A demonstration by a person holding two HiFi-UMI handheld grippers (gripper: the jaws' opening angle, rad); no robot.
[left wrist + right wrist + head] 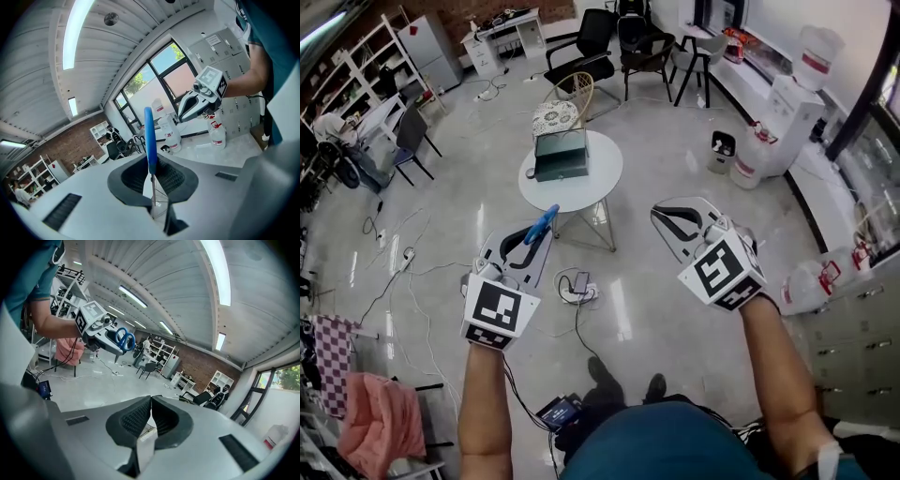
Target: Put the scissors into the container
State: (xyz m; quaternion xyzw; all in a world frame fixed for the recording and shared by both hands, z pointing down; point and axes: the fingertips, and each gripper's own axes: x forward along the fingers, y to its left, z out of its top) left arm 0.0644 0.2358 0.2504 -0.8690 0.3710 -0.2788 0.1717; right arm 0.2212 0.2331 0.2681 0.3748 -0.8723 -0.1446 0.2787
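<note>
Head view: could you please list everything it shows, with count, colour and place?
Round table: one, white, mid-floor.
Container: one, dark, on the table.
Office chairs: at least two, black, beyond the table.
Wicker chair: one, tan, just behind the table.
Water dispenser: one, white, right side.
Power strip: one, white, on the floor near the table.
Cloth: one, pink, lower left.
Scissors: one, blue handles, in the left gripper.
Left hand-held gripper: one, white, shut on the scissors.
Right hand-held gripper: one, white, shut, empty.
</note>
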